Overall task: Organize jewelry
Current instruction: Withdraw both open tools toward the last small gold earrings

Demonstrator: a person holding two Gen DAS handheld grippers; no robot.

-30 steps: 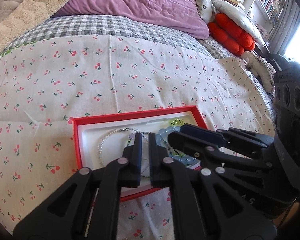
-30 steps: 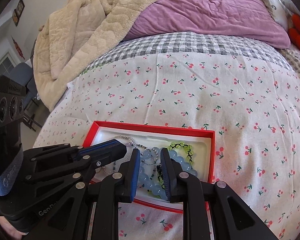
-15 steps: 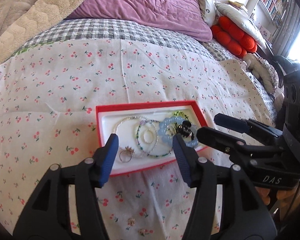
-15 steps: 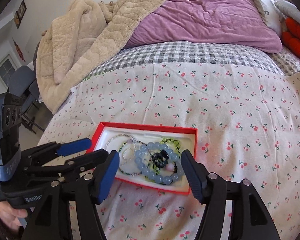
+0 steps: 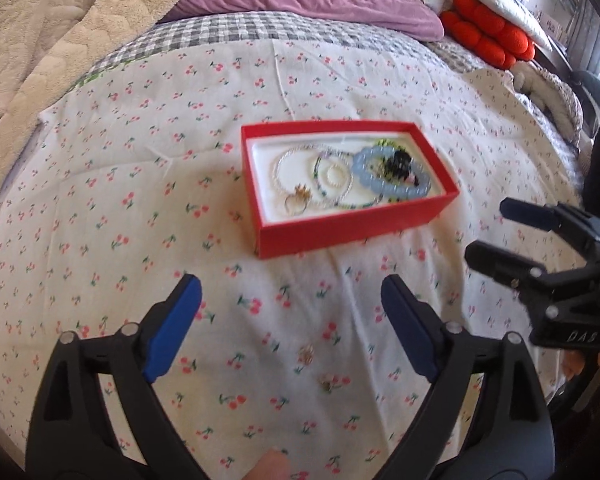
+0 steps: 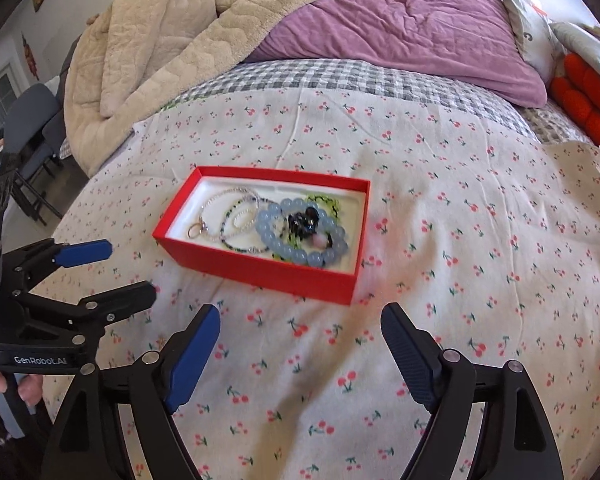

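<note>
A red jewelry box (image 5: 364,226) with a white lining sits on the cherry-print bedspread; it also shows in the right wrist view (image 6: 260,276). Inside lie a blue bead bracelet (image 5: 392,180), a silver chain (image 5: 296,168), a ring (image 5: 296,204), a green beaded strand and a black piece. Two small loose jewelry pieces, one (image 5: 307,354) and another (image 5: 327,381), lie on the bedspread between my left gripper's fingers. My left gripper (image 5: 292,300) is open and empty, pulled back from the box. My right gripper (image 6: 300,328) is open and empty, just in front of the box.
A beige blanket (image 6: 152,52) is heaped at the back left, a purple duvet (image 6: 400,24) behind, red cushions (image 5: 488,36) at the back right. A chair (image 6: 32,128) stands off the bed's left side.
Both grippers were shut over the box a second ago. They have opened wide and drawn back toward the near edge of the bed, leaving the jewelry in the box.
</note>
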